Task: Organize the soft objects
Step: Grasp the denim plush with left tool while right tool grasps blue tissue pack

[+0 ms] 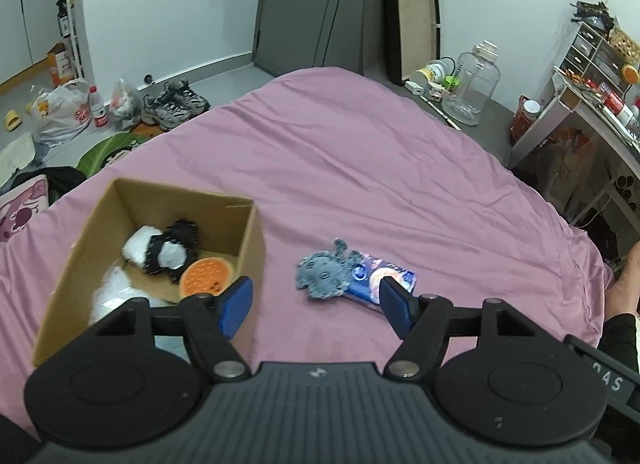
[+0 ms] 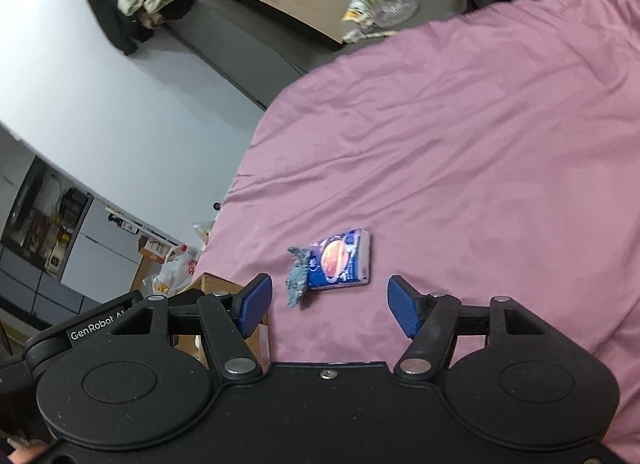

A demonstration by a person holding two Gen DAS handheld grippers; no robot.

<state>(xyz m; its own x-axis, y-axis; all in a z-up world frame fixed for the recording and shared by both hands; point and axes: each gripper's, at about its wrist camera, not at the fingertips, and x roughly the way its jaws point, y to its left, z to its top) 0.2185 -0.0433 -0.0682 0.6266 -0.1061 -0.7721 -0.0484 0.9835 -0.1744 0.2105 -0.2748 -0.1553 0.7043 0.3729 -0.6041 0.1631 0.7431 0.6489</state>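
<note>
A cardboard box (image 1: pixel 252 240) sits on the pink bed sheet (image 1: pixel 380 168) at the left. It holds a black-and-white plush toy (image 1: pixel 160 250), an orange round soft toy (image 1: pixel 206 276) and something white. A grey knitted toy (image 1: pixel 324 274) lies on the sheet, touching a blue tissue pack (image 1: pixel 380 278). My left gripper (image 1: pixel 316 310) is open and empty, just short of them. In the right wrist view my right gripper (image 2: pixel 330 304) is open and empty, just short of the tissue pack (image 2: pixel 342 260) and grey toy (image 2: pixel 298 284). The box corner (image 2: pixel 216 284) shows at its left.
The bed ends at the left, with shoes (image 1: pixel 172 104), plastic bags (image 1: pixel 60 112) and a bottle on the floor. A big clear jug (image 1: pixel 472 84) and a leaning frame (image 1: pixel 412 12) stand beyond the bed. A cluttered desk (image 1: pixel 592 104) is at right.
</note>
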